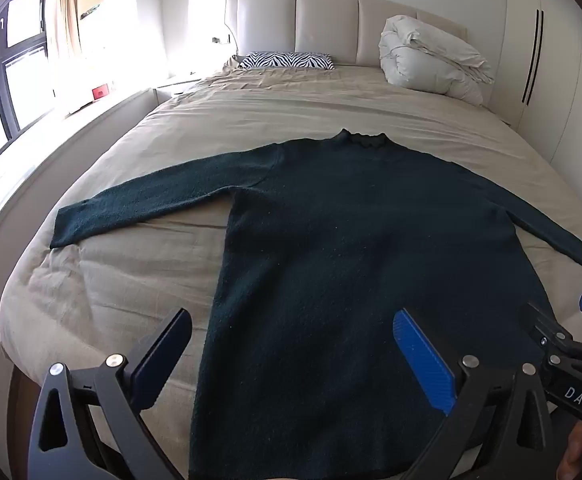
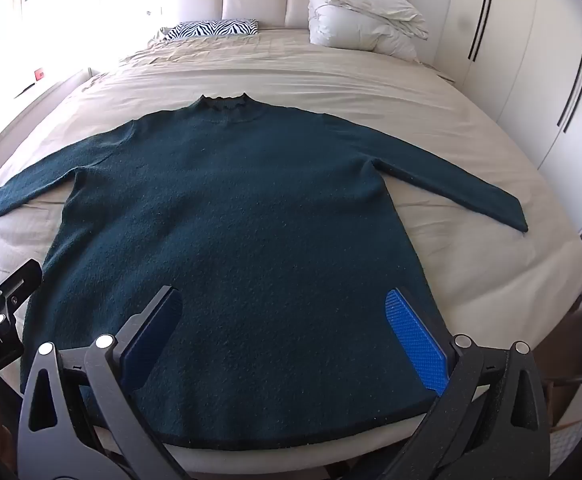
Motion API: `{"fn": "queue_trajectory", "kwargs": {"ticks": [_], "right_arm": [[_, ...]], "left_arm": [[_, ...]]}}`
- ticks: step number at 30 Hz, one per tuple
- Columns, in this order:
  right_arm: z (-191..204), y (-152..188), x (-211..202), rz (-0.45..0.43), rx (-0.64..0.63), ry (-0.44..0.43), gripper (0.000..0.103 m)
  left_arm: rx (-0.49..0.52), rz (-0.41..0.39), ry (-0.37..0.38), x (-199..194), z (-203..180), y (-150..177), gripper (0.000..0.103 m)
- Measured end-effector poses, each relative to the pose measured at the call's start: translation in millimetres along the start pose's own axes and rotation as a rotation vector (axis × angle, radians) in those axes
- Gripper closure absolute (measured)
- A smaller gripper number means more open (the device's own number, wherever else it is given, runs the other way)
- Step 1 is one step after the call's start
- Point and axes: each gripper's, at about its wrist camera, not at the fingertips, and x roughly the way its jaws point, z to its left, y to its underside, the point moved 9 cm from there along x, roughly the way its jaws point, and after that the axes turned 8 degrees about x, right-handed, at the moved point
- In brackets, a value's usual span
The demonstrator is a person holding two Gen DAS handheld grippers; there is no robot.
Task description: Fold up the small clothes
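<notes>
A dark green long-sleeved sweater [image 1: 331,248] lies flat on the beige bed [image 1: 139,264], collar away from me, both sleeves spread out sideways. It also shows in the right wrist view [image 2: 243,240], hem near the bed's front edge. My left gripper [image 1: 291,356] is open and empty, above the sweater's lower left part. My right gripper [image 2: 287,336] is open and empty, above the lower middle of the sweater. The right gripper's fingers [image 1: 559,340] show at the right edge of the left wrist view; the left gripper's fingers [image 2: 7,300] show at the left edge of the right wrist view.
A zebra-print pillow [image 1: 287,60] and a bundled white duvet [image 1: 431,60] lie at the padded headboard [image 1: 331,24]. White wardrobe doors [image 2: 531,80] stand to the right of the bed. A window [image 1: 19,60] and a ledge are on the left.
</notes>
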Motion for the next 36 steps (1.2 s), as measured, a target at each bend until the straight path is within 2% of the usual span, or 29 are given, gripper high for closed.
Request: {"fn": "queue_trajectory", "kwargs": {"ticks": [17,20,36], "right_arm": [[6,3,-1,-0.001,-0.013,0.004,0.0],[5,3,-1,-0.001,-0.014,0.005,0.0],[3,2,4,0.003,-0.009,0.008,0.0]], "left_arm": [[-0.005,-0.003,0.009,-5,-4,11,0.0],[-0.011,0.009,0.006,0,-3,4,0.0],[-0.013,0.012,0.009,4,2,6,0.0]]}}
